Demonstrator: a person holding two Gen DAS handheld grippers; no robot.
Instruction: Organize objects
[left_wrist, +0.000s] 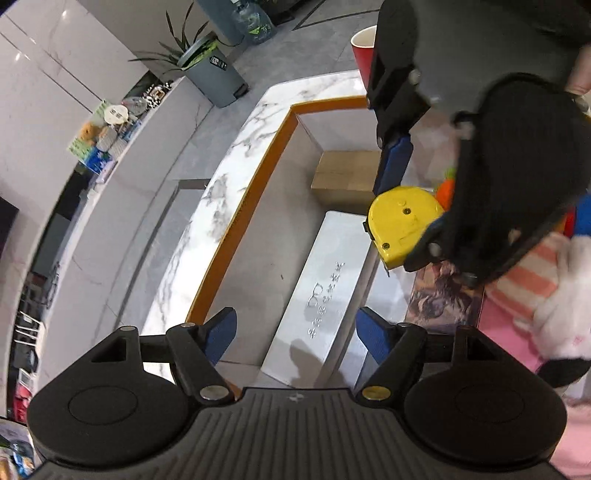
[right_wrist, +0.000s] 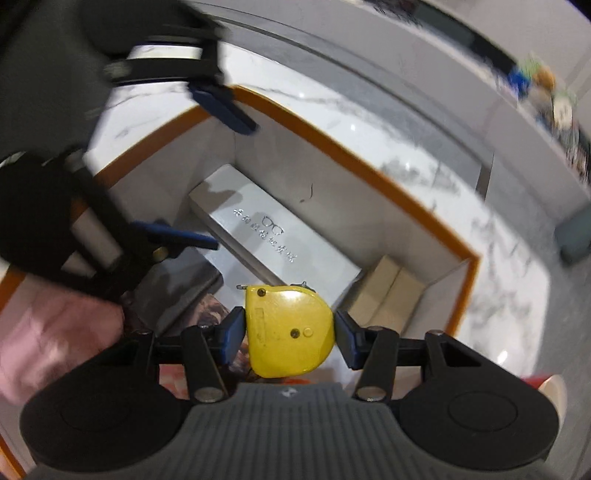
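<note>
My right gripper (right_wrist: 289, 334) is shut on a yellow tape measure (right_wrist: 288, 328) and holds it above an orange-rimmed box (right_wrist: 388, 181). In the left wrist view the tape measure (left_wrist: 402, 225) hangs over the box's middle, held by the right gripper (left_wrist: 406, 206). My left gripper (left_wrist: 295, 332) is open and empty above the box's near end. It also shows blurred in the right wrist view (right_wrist: 221, 177). A white glasses case (left_wrist: 325, 288) and a brown cardboard box (left_wrist: 347, 177) lie inside the box.
A pink-striped plush toy (left_wrist: 554, 306), a pictured book (left_wrist: 443, 299) and an orange toy (left_wrist: 445, 192) lie on the box's right side. A red cup (left_wrist: 364, 55) stands beyond the box on the marble counter (left_wrist: 229, 177). A grey bin (left_wrist: 218, 74) stands on the floor.
</note>
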